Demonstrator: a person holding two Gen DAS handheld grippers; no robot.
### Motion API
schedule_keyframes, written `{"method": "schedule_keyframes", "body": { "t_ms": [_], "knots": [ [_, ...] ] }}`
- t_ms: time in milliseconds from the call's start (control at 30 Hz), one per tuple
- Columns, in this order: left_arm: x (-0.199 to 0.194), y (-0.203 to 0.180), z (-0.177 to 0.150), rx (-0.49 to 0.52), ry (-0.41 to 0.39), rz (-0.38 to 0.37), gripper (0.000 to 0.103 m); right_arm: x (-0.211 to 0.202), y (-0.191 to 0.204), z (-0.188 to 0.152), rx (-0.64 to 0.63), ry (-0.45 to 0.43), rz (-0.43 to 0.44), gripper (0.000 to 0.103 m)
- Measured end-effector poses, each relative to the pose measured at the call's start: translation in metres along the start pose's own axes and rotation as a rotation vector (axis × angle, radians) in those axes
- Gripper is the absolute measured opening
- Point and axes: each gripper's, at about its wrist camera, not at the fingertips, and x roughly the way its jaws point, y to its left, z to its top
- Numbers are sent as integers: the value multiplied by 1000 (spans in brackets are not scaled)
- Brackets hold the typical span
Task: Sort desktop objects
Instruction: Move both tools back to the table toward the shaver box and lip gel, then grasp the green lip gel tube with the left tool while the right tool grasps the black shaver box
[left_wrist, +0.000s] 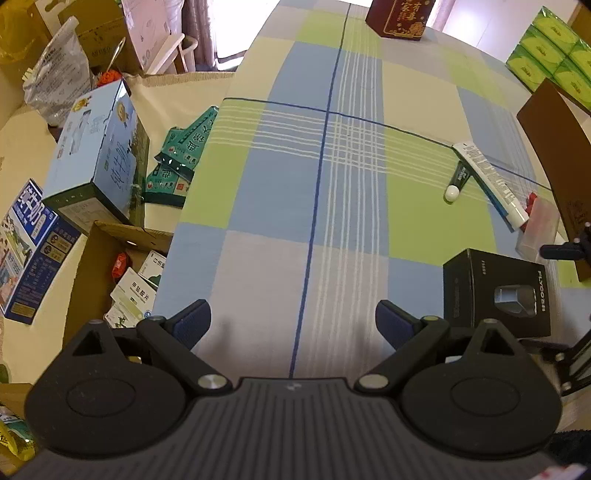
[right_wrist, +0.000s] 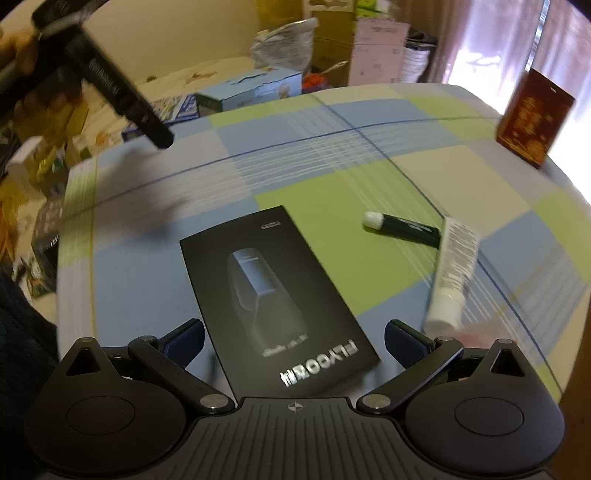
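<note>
Fingers of the left gripper (left_wrist: 293, 320) spread wide and empty over the checked counter (left_wrist: 258, 184), black box (left_wrist: 496, 291) lying off to their right. Right gripper (right_wrist: 294, 341) gapes too, hovering over that box (right_wrist: 273, 295), green tube (right_wrist: 404, 229) and white tube (right_wrist: 452, 269) beyond.

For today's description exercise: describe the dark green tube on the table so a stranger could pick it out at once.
Start at the checked tablecloth and find the black box lying flat near the right gripper. Beyond it on a green square lies the green tube, its far end under a white tube. Unlike that one, it is slim, dark, white-capped.
</note>
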Motion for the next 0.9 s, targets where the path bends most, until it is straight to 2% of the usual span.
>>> {"method": "schedule_keyframes", "body": {
  "t_ms": [33,67,133,200,267,467,667,900],
  "knots": [
    [2,1,1,3,3,-4,94,2,2,-1,-10,4,1,100],
    [3,1,2,11,4,-7,94,5,6,-2,-18,19,-9,92],
    [6,-1,4,30,3,-19,94,3,13,-7,-39,35,-43,88],
    [10,-3,7,46,-1,-38,93,-5,14,-12,-13,38,-38,81],
    [15,-7,10,66,-1,-61,93,-13,13,-20,37,47,-40,79],
    [35,-40,28,194,-9,-124,90,-40,18,-53,153,90,-87,79],
    [59,-93,53,397,-30,-211,80,-71,21,-84,292,129,-157,79],
    [86,-149,81,612,-36,-275,62,-107,19,-127,548,164,-298,79]
  ]
}}
